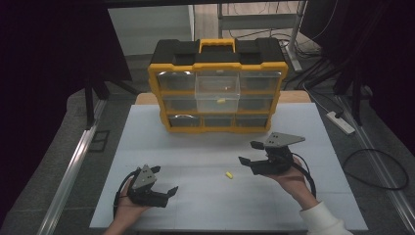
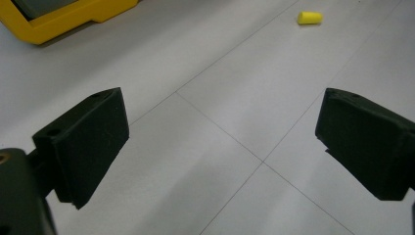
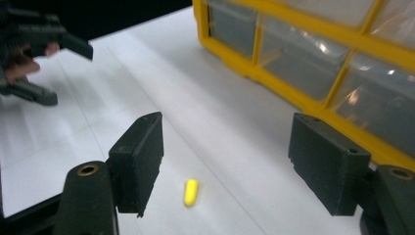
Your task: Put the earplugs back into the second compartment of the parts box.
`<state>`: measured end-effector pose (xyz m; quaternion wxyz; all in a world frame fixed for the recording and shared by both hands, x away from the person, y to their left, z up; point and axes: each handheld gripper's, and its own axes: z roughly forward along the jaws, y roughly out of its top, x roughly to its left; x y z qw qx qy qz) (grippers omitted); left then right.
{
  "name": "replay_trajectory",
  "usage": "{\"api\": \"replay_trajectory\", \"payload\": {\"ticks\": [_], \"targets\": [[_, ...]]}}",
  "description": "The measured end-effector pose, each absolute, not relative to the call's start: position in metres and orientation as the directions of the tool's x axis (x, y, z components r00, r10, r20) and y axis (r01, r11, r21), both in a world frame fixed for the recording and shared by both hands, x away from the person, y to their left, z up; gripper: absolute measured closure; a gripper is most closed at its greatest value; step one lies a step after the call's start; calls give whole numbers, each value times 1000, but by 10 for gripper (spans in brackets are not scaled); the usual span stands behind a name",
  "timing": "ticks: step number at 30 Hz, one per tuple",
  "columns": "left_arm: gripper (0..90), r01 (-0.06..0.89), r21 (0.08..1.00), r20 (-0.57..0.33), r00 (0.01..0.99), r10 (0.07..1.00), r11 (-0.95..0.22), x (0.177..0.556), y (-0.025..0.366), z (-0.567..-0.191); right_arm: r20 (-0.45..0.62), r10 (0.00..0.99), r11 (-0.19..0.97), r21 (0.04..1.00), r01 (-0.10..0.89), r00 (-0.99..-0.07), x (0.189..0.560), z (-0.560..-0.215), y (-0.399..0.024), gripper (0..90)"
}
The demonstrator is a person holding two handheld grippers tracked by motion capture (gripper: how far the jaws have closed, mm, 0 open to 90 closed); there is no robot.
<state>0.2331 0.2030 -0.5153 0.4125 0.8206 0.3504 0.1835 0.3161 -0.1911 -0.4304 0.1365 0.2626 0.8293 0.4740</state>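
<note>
A small yellow cylindrical piece (image 1: 228, 174) lies on the white table between my two grippers; it also shows far off in the left gripper view (image 2: 310, 18) and close below the jaws in the right gripper view (image 3: 191, 192). My right gripper (image 1: 248, 153) (image 3: 225, 152) is open, just right of the piece and pointing left. My left gripper (image 1: 165, 180) (image 2: 222, 147) is open at the front left, with nothing between its jaws. A yellow and black drawer organiser (image 1: 218, 85) stands at the back; its top middle drawer (image 1: 217, 90) is pulled out with a yellow piece (image 1: 221, 101) inside.
The white table (image 1: 147, 147) has grid lines. A metal rail (image 1: 73, 166) runs along its left side. Cables and a power strip (image 1: 340, 122) lie on the floor to the right. The other hand with its gripper (image 3: 34, 54) shows at the top left of the right gripper view.
</note>
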Motion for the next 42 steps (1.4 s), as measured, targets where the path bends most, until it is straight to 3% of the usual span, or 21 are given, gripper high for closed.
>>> {"api": "replay_trajectory", "payload": {"ticks": [12, 32, 42], "targets": [[59, 422, 805, 14, 689, 725, -416, 232, 202, -515, 0, 547, 546, 757, 358, -837, 322, -461, -171, 289], [59, 423, 798, 16, 697, 716, -429, 232, 198, -517, 40, 501, 668, 618, 415, -865, 331, -504, -142, 283], [59, 420, 796, 20, 701, 713, -435, 232, 197, -517, 21, 505, 689, 593, 418, -863, 333, -516, -134, 353]]}}
